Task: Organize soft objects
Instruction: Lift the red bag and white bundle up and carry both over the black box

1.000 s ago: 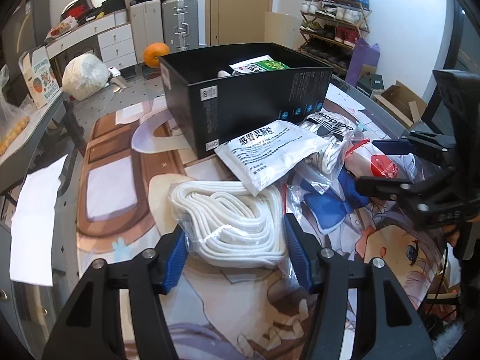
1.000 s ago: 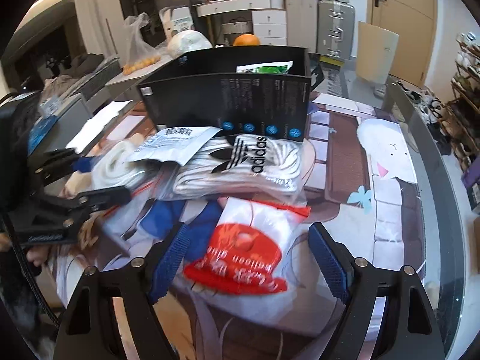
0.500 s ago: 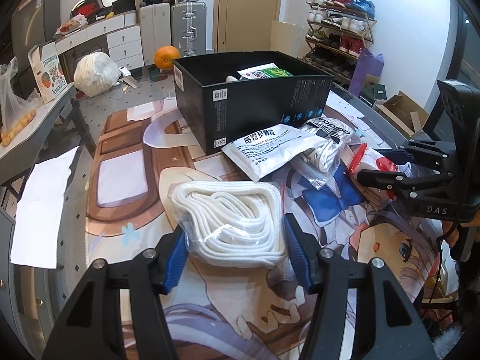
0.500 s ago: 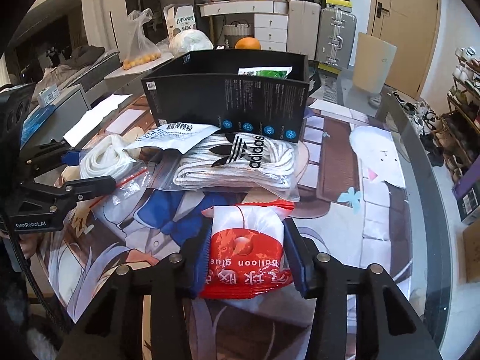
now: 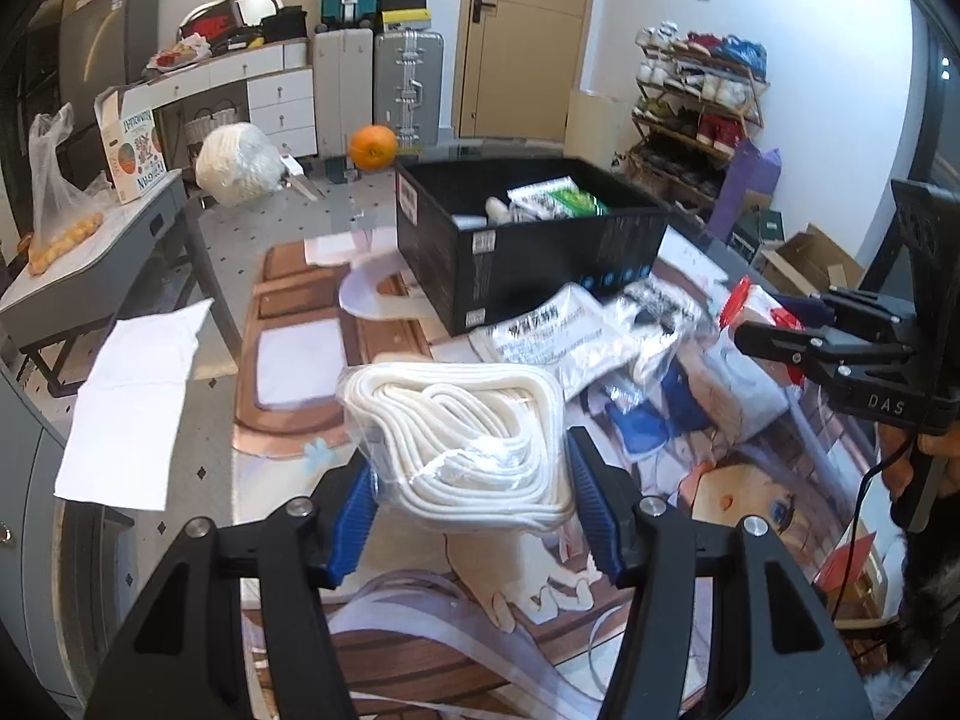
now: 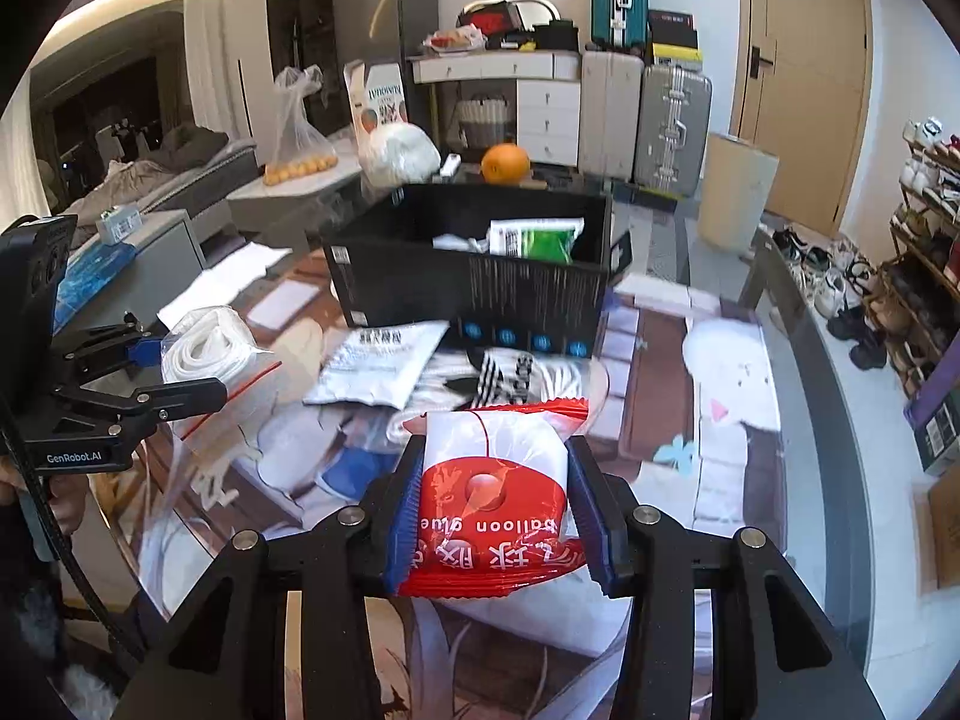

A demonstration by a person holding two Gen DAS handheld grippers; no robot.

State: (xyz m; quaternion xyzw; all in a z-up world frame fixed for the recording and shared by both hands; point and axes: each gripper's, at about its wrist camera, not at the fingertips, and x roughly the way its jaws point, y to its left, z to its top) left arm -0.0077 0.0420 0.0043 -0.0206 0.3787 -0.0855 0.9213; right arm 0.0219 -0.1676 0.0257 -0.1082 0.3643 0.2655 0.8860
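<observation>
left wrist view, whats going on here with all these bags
A person is sorting soft packets with two handheld claws. The left claw is shut on a bag of white rope, and the right claw is shut on a red and white balloon glue packet. Ahead stands an open black box with a few packets inside; two more bags lie on the mat before it.

A right gripper [image 6: 495, 513] with blue-padded fingers [image 6: 403, 516] clamps a red-and-white packet marked "balloon glue" [image 6: 492, 498] above a table covered by an illustrated mat [image 6: 714, 420]. Beyond it lie a bagged striped white item with an Adidas logo [image 6: 510, 375] and a flat white pouch [image 6: 378, 372], both just in front of an open black box [image 6: 474, 294] holding a green-and-white packet [image 6: 534, 240]. At the left edge, the left gripper [image 6: 174, 366] pinches a clear zip bag of coiled white cord [image 6: 207, 348]; an orange [image 6: 506, 163] sits behind the box.
</observation>
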